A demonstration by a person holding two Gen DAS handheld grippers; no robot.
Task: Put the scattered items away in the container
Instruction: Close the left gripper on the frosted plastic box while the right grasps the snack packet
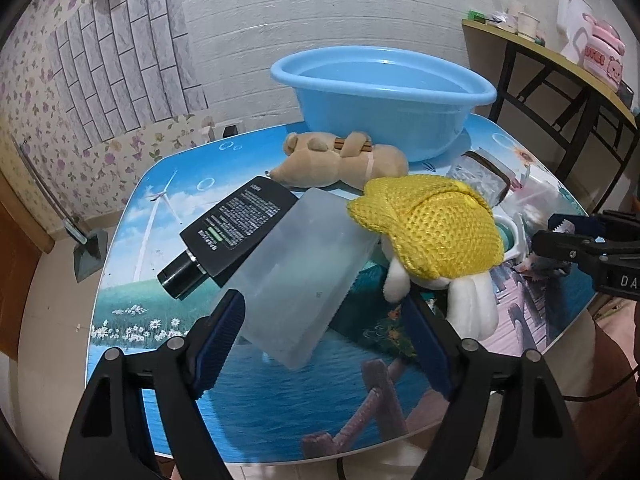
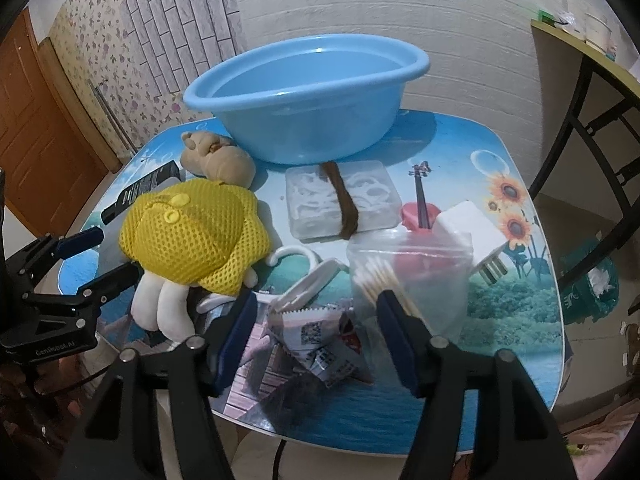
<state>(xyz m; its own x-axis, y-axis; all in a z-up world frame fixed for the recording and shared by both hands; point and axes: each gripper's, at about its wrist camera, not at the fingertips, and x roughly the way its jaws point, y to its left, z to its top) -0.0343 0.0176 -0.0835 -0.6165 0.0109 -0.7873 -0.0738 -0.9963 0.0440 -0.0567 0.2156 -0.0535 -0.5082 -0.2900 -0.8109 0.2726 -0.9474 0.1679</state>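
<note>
Left gripper (image 1: 324, 320): jaws released, standing apart on either side of the near end of a frosted plastic box (image 1: 304, 276); the pads do not press on it. A black tube (image 1: 236, 228) lies just beyond the left jaw, partly under the box. A yellow mesh plush (image 1: 432, 228) sits just beyond the right jaw.

Right gripper (image 2: 316, 316): jaws released, nothing gripped. Crumpled sachets (image 2: 320, 344) lie on the bench (image 2: 512, 344) between them. A clear bag of cotton swabs (image 2: 408, 276) touches the right jaw's tip.

The blue basin (image 2: 308, 96) stands at the far edge, well beyond both grippers, apparently holding nothing. A tan plush (image 1: 344, 160) lies just before it.
</note>
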